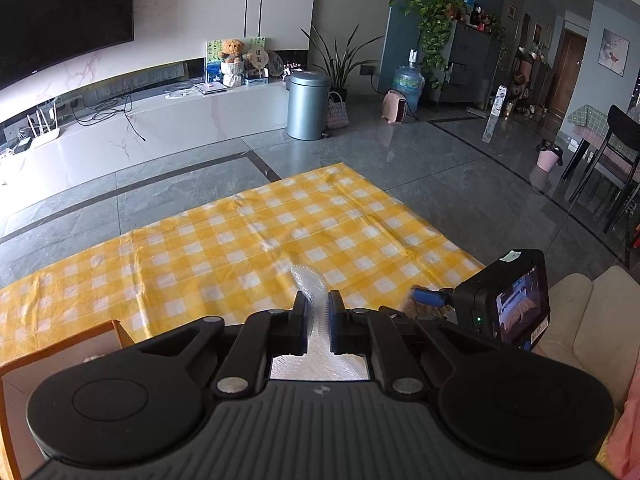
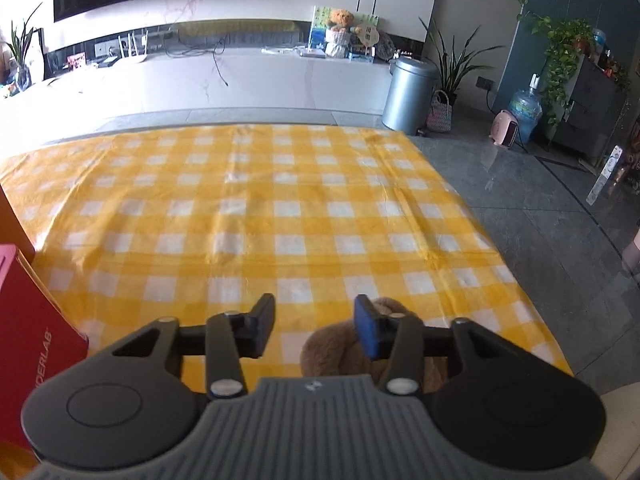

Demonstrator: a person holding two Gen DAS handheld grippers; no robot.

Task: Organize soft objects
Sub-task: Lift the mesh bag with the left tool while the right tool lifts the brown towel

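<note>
Our left claw pinches a translucent ribbed pouch; our right claw gapes empty (plush bear beneath).

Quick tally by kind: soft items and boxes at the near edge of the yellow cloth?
Clear ribbed soft piece, in the left tongs: 1
Brown plush toy beside the right tongs: 1
Cardboard box: 1
Red box: 1
Total: 4
</note>
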